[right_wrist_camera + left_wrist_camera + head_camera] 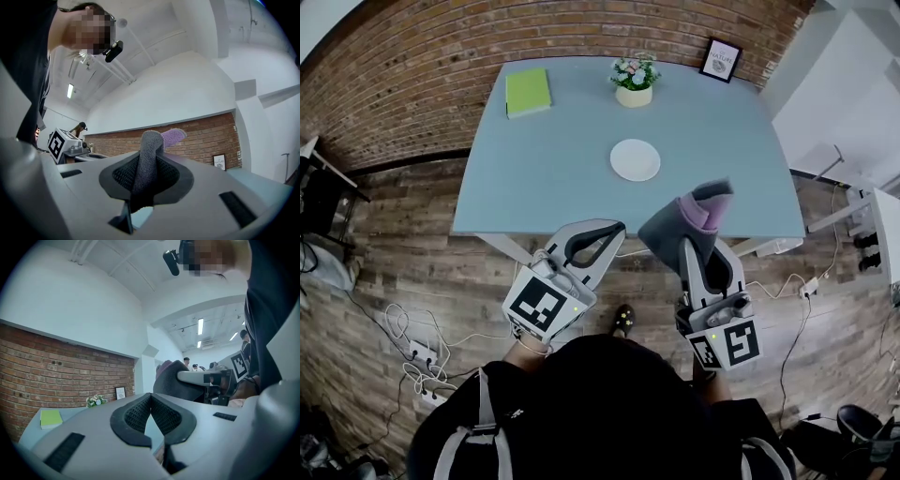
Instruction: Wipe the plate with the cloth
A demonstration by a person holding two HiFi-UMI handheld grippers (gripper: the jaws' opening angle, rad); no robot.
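Right gripper (146,176) pinches the cloth (698,214), grey outside and purple inside, with a folded end standing up past the jaws. Left gripper (151,401) is pressed together on nothing. The plate (635,159) lies flat on the table (553,178), past the middle and well apart from both grippers, which are at the near edge. We judge the cloth light, soft and limp; the mid-fold grip leaves a free pad for wiping. The plate looks stiff, smooth and breakable, and we expect it to slide under pressure, so we would steady it at the rim. Count: one plate, one cloth, two grippers, one green book (528,92), one flower pot (634,82), one framed picture (721,59).
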